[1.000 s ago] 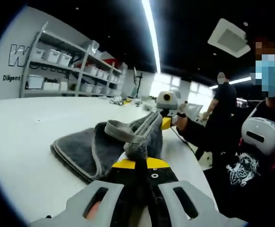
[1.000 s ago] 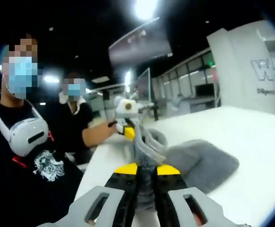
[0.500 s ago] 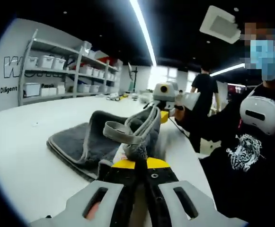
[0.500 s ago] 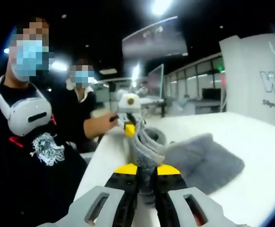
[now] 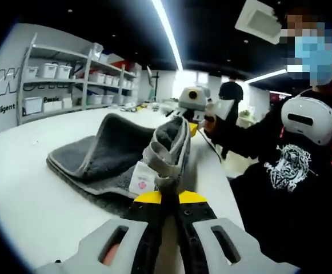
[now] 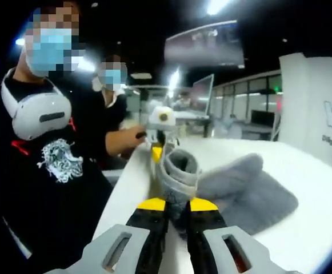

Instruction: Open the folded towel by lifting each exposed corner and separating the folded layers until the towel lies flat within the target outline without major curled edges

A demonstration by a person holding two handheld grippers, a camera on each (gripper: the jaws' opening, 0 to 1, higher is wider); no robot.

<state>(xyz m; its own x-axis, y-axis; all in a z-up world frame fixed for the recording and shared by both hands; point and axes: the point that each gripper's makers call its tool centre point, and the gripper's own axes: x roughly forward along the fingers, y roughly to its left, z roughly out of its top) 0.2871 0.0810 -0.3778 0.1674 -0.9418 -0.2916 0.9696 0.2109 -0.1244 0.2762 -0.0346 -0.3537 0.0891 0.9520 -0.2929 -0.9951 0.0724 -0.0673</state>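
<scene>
**Both grippers pinch the raised edge of the grey towel**

In the left gripper view, the left gripper point(image 5: 164, 194) rises from the bottom centre of the frame. Its jaws are almost closed and they pinch a corner of the grey towel point(image 5: 106, 154), just beside a small white label point(image 5: 141, 181). The towel edge is lifted and stretches toward the middle of the frame, where the right gripper point(image 5: 190, 127) holds the other end. The rest of the towel lies on the white table point(image 5: 23, 188) at centre left, with one layer partly raised.

In the right gripper view, the right gripper point(image 6: 177, 206) comes up from the bottom centre. Its jaws are nearly together on the towel point(image 6: 240, 185) edge, which curls into a loop above them. The left gripper point(image 6: 157, 149) grips the far end near the frame centre. A person's hand point(image 6: 136, 137) holds it.
</scene>
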